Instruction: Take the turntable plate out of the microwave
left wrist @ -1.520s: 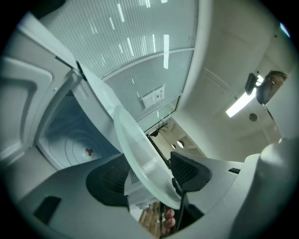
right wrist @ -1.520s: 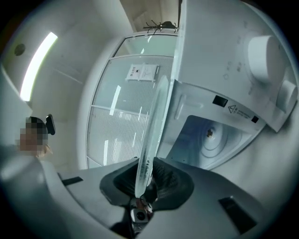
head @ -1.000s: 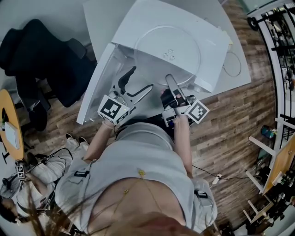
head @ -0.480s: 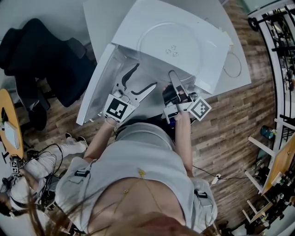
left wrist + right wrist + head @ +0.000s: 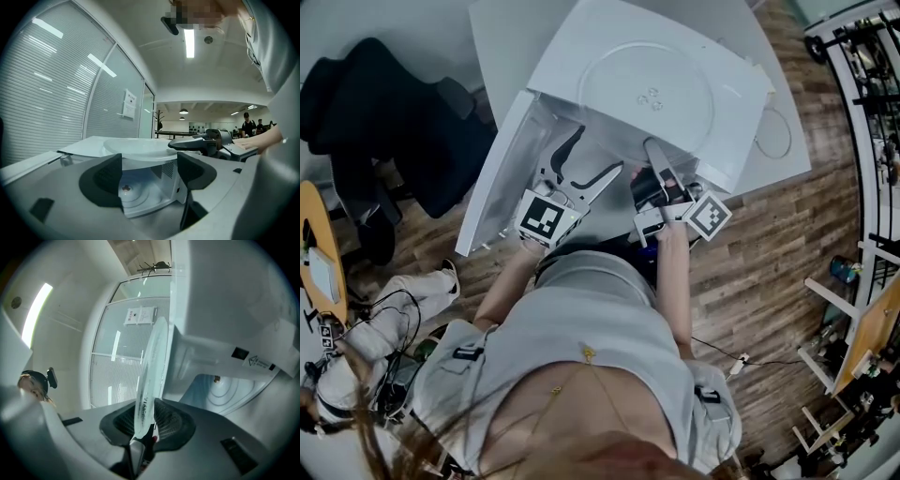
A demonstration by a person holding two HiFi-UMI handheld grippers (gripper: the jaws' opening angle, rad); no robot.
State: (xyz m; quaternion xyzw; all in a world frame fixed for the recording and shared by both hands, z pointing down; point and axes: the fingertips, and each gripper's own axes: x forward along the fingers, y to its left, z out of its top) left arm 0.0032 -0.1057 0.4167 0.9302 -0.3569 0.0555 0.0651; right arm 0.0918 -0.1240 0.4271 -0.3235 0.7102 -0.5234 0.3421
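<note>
Wooden floor boards (image 5: 750,244) run under a white table (image 5: 511,37), and we look steeply down on them past the person's own body. Nearest to us, the left gripper (image 5: 150,176) carries a cube (image 5: 542,217) with black-and-white square markers, and the right gripper (image 5: 146,420) carries a second cube (image 5: 705,217) of the same kind.

The left gripper has its jaws wide apart and nothing is between them. Through the gap we see into the cavity of the microwave (image 5: 572,56), where only a small hub (image 5: 125,188) sits on the cavity floor. The microwave door (image 5: 492,178) stands open at the left.

The right gripper has the near rim of the turntable plate (image 5: 647,94) between its two pads, which touch the glass on both sides. Its jaws have just been opening a little, with the rim between them. The plate is outside the cavity and lies flat over the top of the microwave, reaching away from the right gripper. Whether it rests on the housing or hangs just above it, we cannot tell.

On the microwave's front edge we see a small triangle sign (image 5: 255,362) with print beside it, too small to read. Farther off, a paper sheet (image 5: 130,104) hangs on a glass wall, and its writing is also not readable.
</note>
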